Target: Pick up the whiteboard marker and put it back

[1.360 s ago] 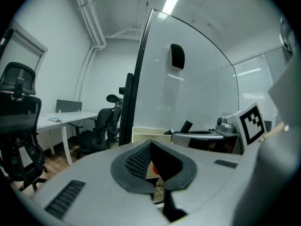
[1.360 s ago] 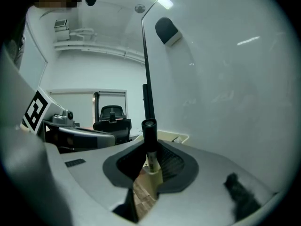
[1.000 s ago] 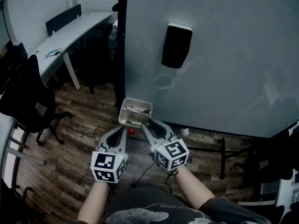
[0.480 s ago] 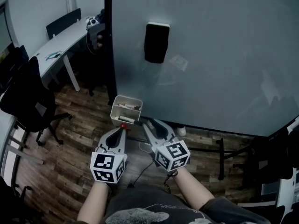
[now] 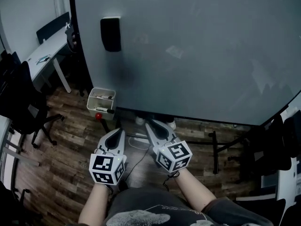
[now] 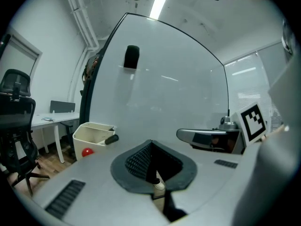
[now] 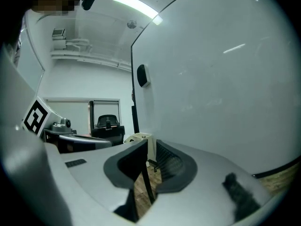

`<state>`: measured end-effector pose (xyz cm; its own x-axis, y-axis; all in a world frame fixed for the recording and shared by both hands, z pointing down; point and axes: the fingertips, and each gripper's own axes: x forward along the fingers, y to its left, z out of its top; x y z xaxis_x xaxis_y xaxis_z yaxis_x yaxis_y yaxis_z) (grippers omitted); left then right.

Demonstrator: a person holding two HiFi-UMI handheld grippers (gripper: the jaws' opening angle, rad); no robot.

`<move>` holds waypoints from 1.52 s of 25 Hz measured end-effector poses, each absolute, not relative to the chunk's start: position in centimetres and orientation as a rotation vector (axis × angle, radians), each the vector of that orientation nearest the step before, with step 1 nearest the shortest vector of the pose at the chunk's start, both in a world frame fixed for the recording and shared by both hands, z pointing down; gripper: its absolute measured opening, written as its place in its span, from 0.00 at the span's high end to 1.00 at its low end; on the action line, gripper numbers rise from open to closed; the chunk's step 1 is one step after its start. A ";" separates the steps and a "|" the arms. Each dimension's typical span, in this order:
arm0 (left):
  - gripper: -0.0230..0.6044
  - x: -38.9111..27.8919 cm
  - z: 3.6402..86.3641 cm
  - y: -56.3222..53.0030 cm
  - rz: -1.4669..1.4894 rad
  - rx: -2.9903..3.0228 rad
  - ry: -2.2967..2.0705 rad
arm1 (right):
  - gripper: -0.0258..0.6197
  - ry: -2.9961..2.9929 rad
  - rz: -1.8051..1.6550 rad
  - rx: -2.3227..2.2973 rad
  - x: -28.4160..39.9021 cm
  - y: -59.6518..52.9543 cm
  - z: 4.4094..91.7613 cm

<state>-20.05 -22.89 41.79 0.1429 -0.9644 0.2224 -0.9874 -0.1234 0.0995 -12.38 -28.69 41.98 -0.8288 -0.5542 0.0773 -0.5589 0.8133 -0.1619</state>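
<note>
- Two hand-held grippers in play, side by side, both pointing toward the one big whiteboard (image 5: 197,46).
- Left hand-held gripper (image 5: 117,132): jaws closed together at the tips, nothing in them.
- Right hand-held gripper (image 5: 152,124): jaws have just been closing and sit at a narrow gap, with nothing between them, just floor (image 5: 66,145) showing through.
- One white box (image 5: 95,106) hangs at the whiteboard's lower left corner, up and left of the left hand-held gripper and not touching it.
- Marker (image 6: 111,139): one black one pokes out over the box's front corner. There's more stuff lying inside the box, but it's too small for me to count.
- One red round thing (image 5: 98,116) sits just under the box.
- One black eraser (image 5: 110,34) is stuck on the whiteboard, above the box.
- Off to the left: one white table (image 5: 44,55) and a black chair (image 5: 21,102) on the wood floor.
</note>
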 end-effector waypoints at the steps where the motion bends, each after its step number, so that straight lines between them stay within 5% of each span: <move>1: 0.94 -18.7 41.8 -22.8 0.147 2.204 -1.910 | 0.86 -2.962 0.277 0.921 -10.9 -28.5 42.0; 21: 0.94 1.9 43.3 -16.9 0.206 2.292 -1.755 | 0.92 -2.777 0.394 1.197 14.4 -22.3 46.0; 38: 0.94 3.5 44.3 -7.2 0.212 2.335 -1.648 | 0.92 -2.720 0.354 1.262 15.9 -13.0 45.8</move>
<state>3.53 -7.21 44.31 0.3404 -0.8994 0.2744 -0.9395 -0.3134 0.1383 15.87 -12.99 45.80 -0.6443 -0.7360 0.2077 -0.7647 0.6243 -0.1597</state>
